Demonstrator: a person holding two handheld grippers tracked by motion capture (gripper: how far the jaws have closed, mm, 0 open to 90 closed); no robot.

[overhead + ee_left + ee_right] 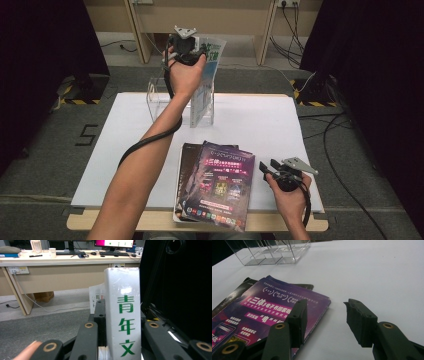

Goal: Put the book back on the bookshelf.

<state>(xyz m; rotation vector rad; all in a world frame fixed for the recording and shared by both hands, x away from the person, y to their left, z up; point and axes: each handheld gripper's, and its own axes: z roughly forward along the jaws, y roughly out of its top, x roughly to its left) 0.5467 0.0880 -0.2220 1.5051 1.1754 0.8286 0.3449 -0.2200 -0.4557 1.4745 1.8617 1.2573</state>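
High view shows my left gripper (192,54) raised at the far side of the table (280,125), clamped on a white magazine (207,75) that stands upright in the clear rack (159,102) below it. Left gripper view has that magazine's spine with green characters (123,322) squeezed between my jaws, rising straight ahead of them. My right gripper (267,170) rests low near the table's front edge with its jaws spread and nothing between them; a purple magazine (272,312) lies just beside its left jaw, on top of a darker one (234,293), and the clear rack (272,252) stands well beyond them
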